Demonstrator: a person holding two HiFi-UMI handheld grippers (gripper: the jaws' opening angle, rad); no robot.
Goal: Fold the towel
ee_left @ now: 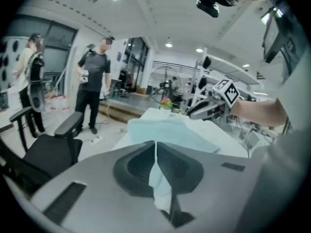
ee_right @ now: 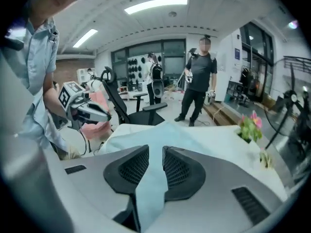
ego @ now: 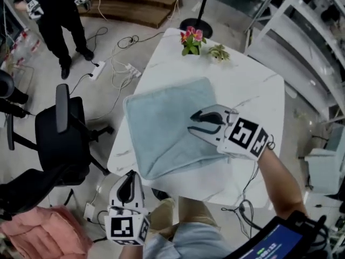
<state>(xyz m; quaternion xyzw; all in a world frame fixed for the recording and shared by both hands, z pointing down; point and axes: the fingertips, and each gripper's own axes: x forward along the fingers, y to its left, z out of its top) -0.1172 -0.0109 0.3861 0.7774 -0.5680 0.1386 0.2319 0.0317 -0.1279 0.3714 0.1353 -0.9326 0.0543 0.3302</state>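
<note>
Starts the fold with towel pinched tight in left hand-held gripper off bench's near edge and clamped in right hand-held gripper; next probably calls for carrying both across together.

Left gripper: pale grey moulded shell, black recessed jaw faces, smooth dark pads. Right gripper: same grey shell, but pads dark and mesh-textured. Marker cube at rear of left gripper, white with black square codes. Second cube on right, likewise. Thin black cable below right forearm. Clothing: light blue short-sleeved shirt, tan trousers.
</note>
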